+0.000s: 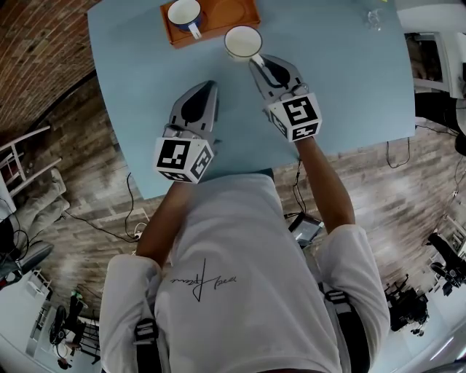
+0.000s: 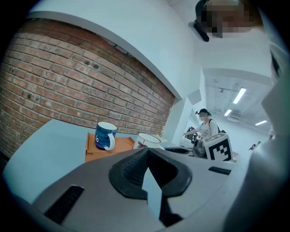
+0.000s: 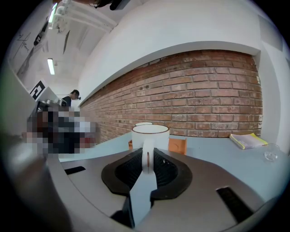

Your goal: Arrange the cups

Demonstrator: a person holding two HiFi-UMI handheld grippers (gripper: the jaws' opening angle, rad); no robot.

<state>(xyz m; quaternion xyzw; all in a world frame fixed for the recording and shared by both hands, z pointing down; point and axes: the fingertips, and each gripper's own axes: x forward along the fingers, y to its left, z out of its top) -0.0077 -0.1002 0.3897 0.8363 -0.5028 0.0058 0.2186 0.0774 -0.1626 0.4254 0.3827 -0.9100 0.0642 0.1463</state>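
Observation:
A white cup point(image 1: 242, 41) point(image 3: 150, 136) stands upright just off the front right corner of an orange tray point(image 1: 227, 16) point(image 3: 177, 145). My right gripper point(image 1: 255, 63) point(image 3: 147, 157) is shut on its handle. A blue mug point(image 1: 184, 14) point(image 2: 105, 135) sits on the tray's left part, handle toward me. My left gripper point(image 1: 211, 87) point(image 2: 147, 150) hovers over the light blue table point(image 1: 349, 87), a hand's width short of the tray, with its jaws closed together and nothing between them. In the left gripper view the white cup point(image 2: 147, 139) shows right of the tray point(image 2: 90, 152).
A small clear glass item point(image 1: 373, 18) point(image 3: 271, 155) lies at the table's far right, and a yellow notepad point(image 3: 247, 140) lies near the brick wall. The table's near edge point(image 1: 218, 182) runs just under the grippers' marker cubes. A person point(image 2: 206, 127) stands far off.

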